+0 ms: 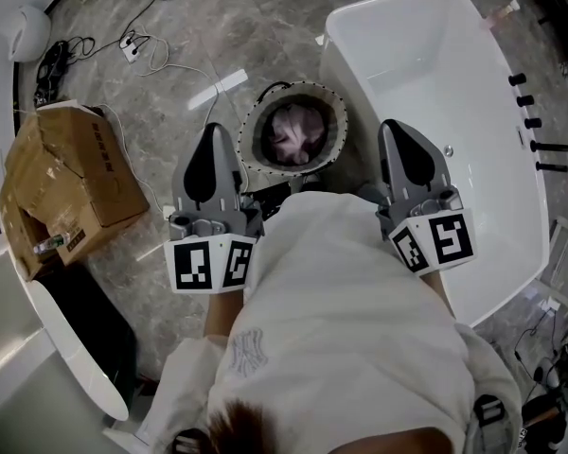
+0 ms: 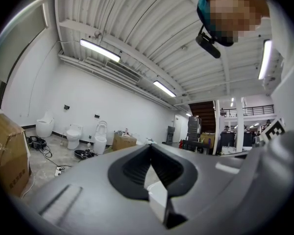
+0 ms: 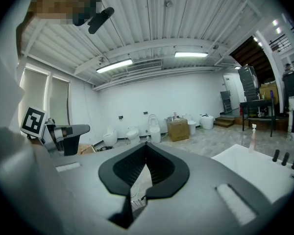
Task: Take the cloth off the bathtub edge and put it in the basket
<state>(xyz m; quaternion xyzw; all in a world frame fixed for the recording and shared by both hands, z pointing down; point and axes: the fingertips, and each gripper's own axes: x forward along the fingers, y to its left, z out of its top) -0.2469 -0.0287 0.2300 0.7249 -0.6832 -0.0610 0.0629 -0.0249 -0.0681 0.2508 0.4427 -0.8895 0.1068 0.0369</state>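
Observation:
A round basket (image 1: pixel 249 132) with a patterned rim stands on the floor beside the white bathtub (image 1: pixel 426 45), seen from above in the head view. A pale pinkish cloth (image 1: pixel 294 138) lies bunched inside it. No cloth shows on the tub's edge. My left gripper (image 1: pixel 211 138) is held level just left of the basket, jaws together and empty. Just right of the basket, over the tub's near rim, my right gripper (image 1: pixel 396 132) also has its jaws together and holds nothing. Each gripper view shows its own closed jaws, left gripper (image 2: pixel 149 153) and right gripper (image 3: pixel 146 148), pointing across the room.
An opened cardboard box (image 1: pixel 62 183) lies on the floor at the left, with a power strip and cables (image 1: pixel 131 47) beyond it. Black taps (image 1: pixel 535 121) line the tub's far side. Toilets (image 2: pixel 73 133) and a carton (image 3: pixel 178 129) stand by the far wall.

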